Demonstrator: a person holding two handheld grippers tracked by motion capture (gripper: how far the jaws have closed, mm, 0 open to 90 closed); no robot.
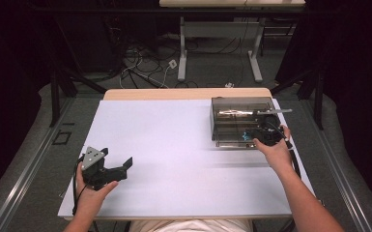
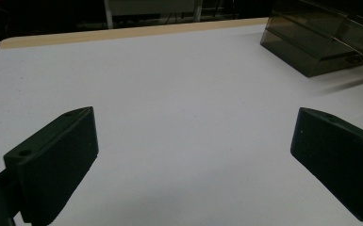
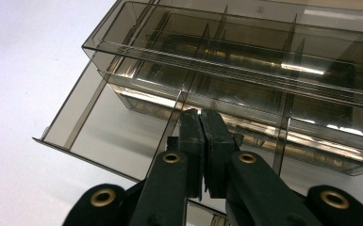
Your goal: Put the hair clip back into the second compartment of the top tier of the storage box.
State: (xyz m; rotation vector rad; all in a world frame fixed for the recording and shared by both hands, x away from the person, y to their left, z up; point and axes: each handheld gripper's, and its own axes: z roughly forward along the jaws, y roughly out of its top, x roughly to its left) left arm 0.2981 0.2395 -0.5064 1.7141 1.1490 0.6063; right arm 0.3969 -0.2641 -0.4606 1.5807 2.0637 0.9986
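Note:
A smoked clear drawer box [image 1: 239, 113] stands on the right side of the white table [image 1: 164, 140]; it also shows far right in the left gripper view [image 2: 320, 42]. Its lowest drawer [image 3: 103, 127] is pulled out towards me, thin dividers running across it. My right gripper [image 1: 251, 137] sits at the box's front over that drawer, jaws pressed together [image 3: 202, 117] beside a divider, with nothing visibly between the pads. My left gripper [image 1: 117, 157] rests at the front left of the table, held in a hand, its jaws wide open [image 2: 195, 115] over bare table.
The wooden back edge of the table [image 1: 183, 93] lies beyond the white sheet. Behind it on the floor are loose cables [image 1: 140, 72] and the legs of another desk [image 1: 217, 48]. Dark stands flank both sides.

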